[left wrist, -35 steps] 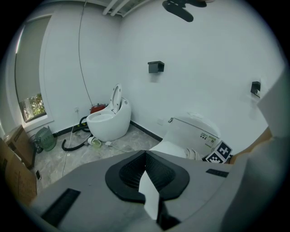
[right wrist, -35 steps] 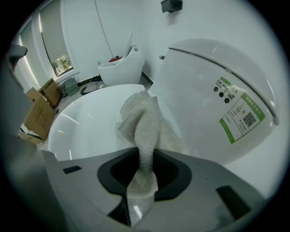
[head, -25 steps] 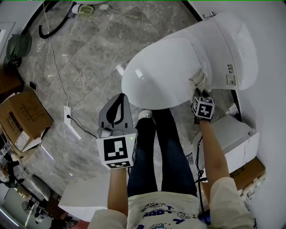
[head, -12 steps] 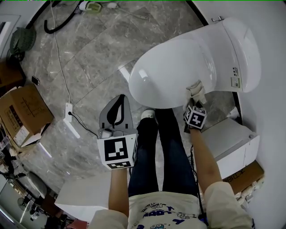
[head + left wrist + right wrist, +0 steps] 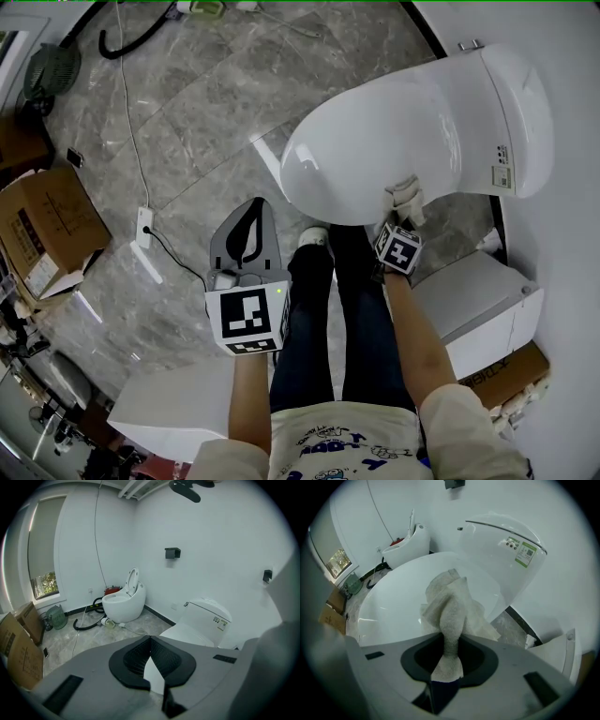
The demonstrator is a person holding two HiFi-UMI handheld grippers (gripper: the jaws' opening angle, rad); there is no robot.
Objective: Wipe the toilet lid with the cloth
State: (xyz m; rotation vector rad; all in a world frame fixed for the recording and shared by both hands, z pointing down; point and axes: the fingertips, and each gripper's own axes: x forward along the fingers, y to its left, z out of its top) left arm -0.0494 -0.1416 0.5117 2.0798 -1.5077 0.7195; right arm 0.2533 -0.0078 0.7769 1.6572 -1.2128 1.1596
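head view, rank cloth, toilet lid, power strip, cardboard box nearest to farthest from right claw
1. cloth, in the right claw.
2. toilet lid, beneath the cloth.
3. power strip, floor, left.
4. cardboard box, far left.

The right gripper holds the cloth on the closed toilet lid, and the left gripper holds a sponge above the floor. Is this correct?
Not quite. The left gripper holds nothing: the left gripper view shows its jaws together and empty. The rest stands: the right gripper holds the cloth on the closed toilet lid.
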